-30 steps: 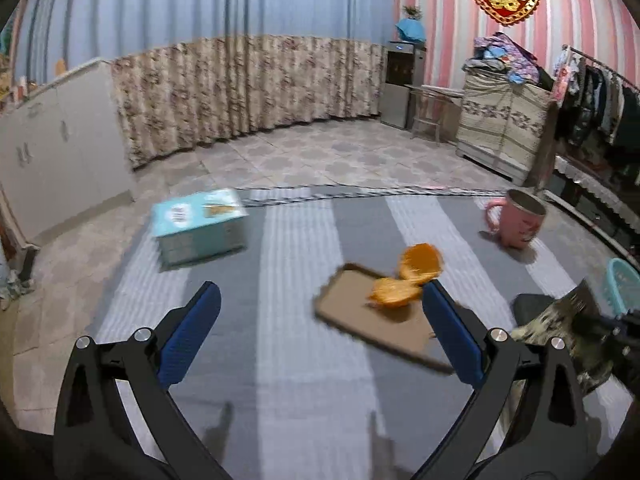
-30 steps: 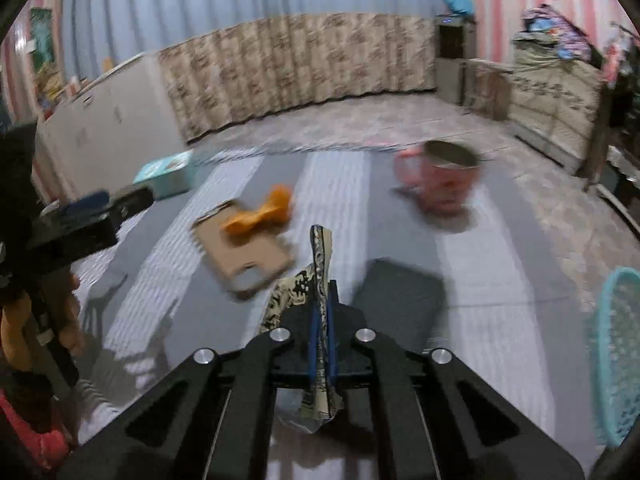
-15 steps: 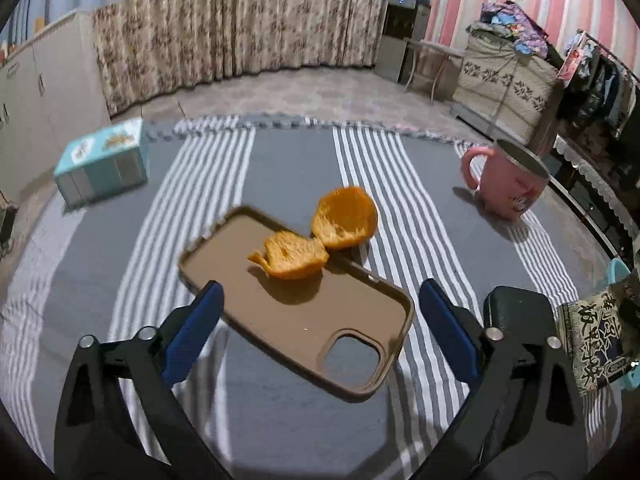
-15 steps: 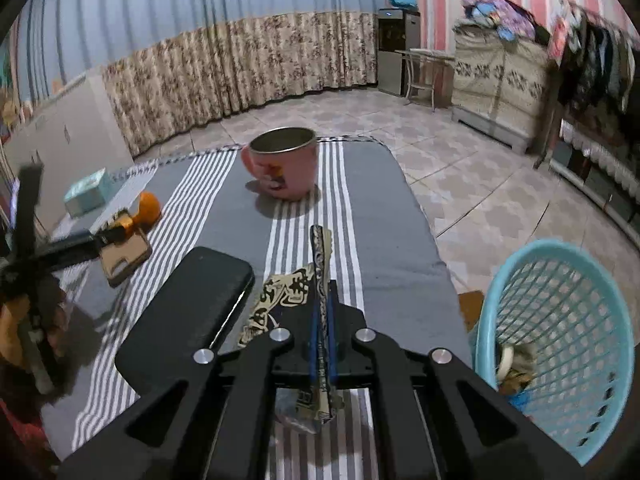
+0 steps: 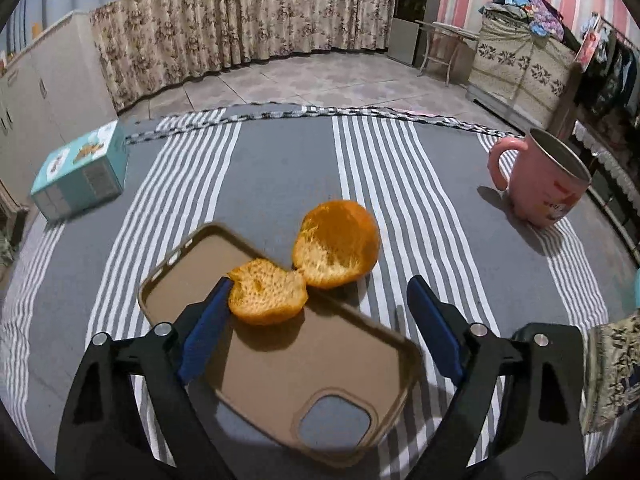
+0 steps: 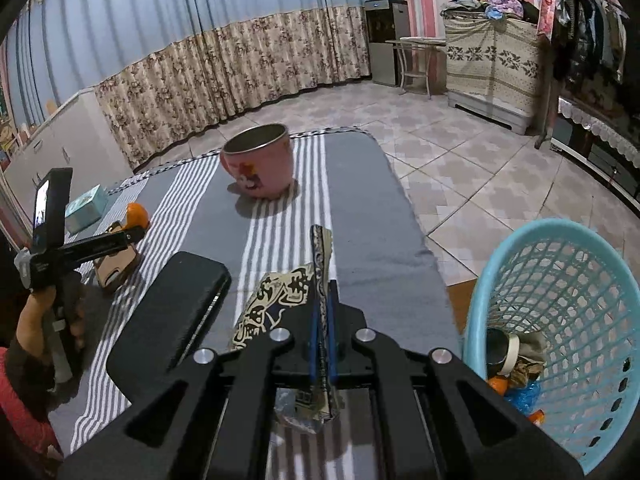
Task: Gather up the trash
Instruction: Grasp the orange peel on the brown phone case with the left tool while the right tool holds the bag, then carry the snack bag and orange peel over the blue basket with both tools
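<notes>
The left hand-held gripper [image 5: 316, 304], jaws just narrowing, now straddles the orange peel [image 5: 268, 292]; right hand-held gripper [image 6: 322, 312] clamps a wrapper [image 6: 280, 296] near the basket [image 6: 560, 320].

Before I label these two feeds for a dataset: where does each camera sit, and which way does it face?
Left wrist: on the left gripper, looking down over orange peel on a brown phone case; both blue-padded fingers show.
Right wrist: on the right gripper, facing the table edge and blue basket; its fingers pinch a patterned wrapper; the person's left hand shows.
Shared: pink mug, peel, case, teal box.
</notes>
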